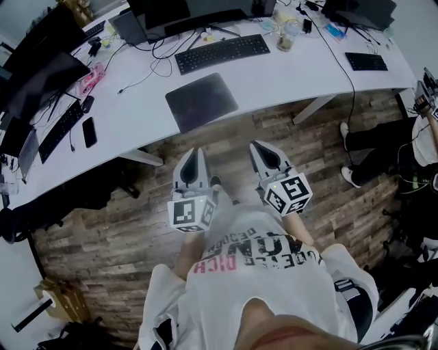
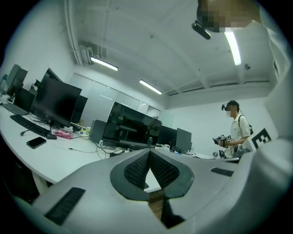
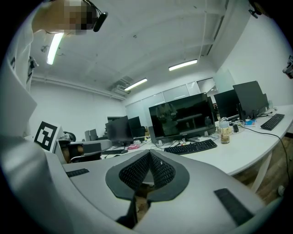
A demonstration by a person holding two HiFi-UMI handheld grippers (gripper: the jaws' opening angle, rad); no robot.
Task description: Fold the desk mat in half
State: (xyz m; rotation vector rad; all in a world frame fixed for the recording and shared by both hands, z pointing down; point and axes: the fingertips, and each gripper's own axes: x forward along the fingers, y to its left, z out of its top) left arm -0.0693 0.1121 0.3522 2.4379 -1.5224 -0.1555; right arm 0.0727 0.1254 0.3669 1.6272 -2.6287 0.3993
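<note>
A dark grey desk mat (image 1: 201, 100) lies flat at the near edge of the white desk (image 1: 274, 82), unfolded. Both grippers hang over the wooden floor in front of the desk, short of the mat. My left gripper (image 1: 194, 158) is shut with nothing between its pads, and its tips meet in the left gripper view (image 2: 149, 151). My right gripper (image 1: 265, 152) is shut and empty too, tips touching in the right gripper view (image 3: 149, 152). The mat does not show in either gripper view.
A black keyboard (image 1: 222, 52) and monitors (image 1: 185, 14) stand behind the mat, with cables around. A phone (image 1: 89, 132) and a second keyboard (image 1: 60, 130) lie on the desk's left wing. A jar (image 1: 286, 35) stands at the back. Another person (image 1: 410, 137) sits at right.
</note>
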